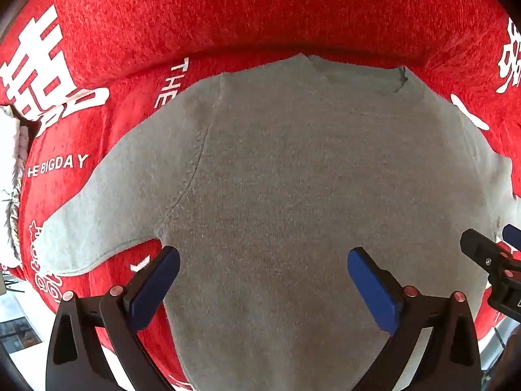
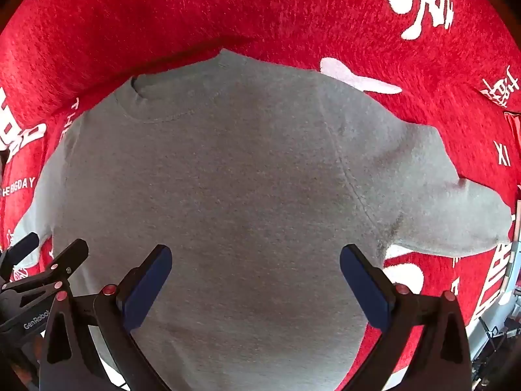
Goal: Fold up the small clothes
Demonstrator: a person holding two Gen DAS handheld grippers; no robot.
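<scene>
A small grey sweatshirt (image 1: 293, 179) lies flat on a red cover, neck away from me, both sleeves spread out. It also shows in the right wrist view (image 2: 234, 189). My left gripper (image 1: 263, 280) is open and empty, hovering over the shirt's lower body near the left armpit. My right gripper (image 2: 255, 277) is open and empty over the lower body near the right armpit. Each gripper shows at the edge of the other's view, the right gripper (image 1: 488, 254) and the left gripper (image 2: 49, 260).
The red plush cover (image 1: 260, 9) with white lettering rises into a padded back behind the neck. The left sleeve (image 1: 107, 202) and right sleeve (image 2: 456, 215) lie outward on the cover. A pale floor edge (image 1: 13, 309) shows at far left.
</scene>
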